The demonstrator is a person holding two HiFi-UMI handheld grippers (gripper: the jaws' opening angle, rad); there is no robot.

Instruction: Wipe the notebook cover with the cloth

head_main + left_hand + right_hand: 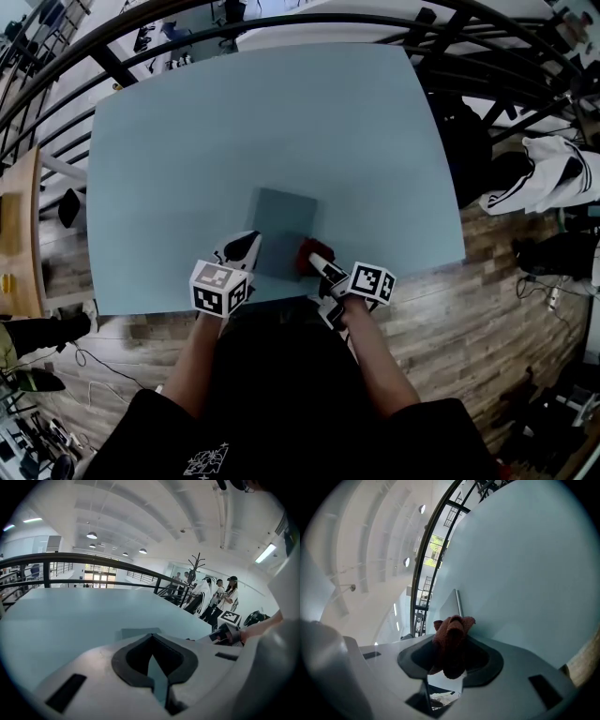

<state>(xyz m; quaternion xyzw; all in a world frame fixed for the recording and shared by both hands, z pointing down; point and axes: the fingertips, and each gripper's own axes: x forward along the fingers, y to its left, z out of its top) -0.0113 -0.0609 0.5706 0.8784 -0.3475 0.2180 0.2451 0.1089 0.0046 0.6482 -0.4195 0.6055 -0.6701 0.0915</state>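
The broad pale blue-grey rectangular table (pixel 234 122) carries a flat slate-grey rectangular notebook (pixel 281 220) close to its near edge, lying closed with its cover up. The left tool (pixel 246 247) sits at the notebook's near left corner. In the left gripper view its jaws meet at their tips with nothing between them, and the notebook (pixel 137 633) shows just beyond. The right tool (pixel 317 262) is at the near right edge of the cover, clamped on a small crumpled dark-red cloth (pixel 304 259). In the right gripper view the cloth (pixel 451 639) bulges out past the jaws toward the notebook (pixel 449 604). Whether the cloth already touches the cover is not clear. To wipe well, the left tool should probably press the corner flat so the notebook does not slide. The right tool should lower until only the cloth bears on the cover, then sweep in overlapping strokes toward the far edge.
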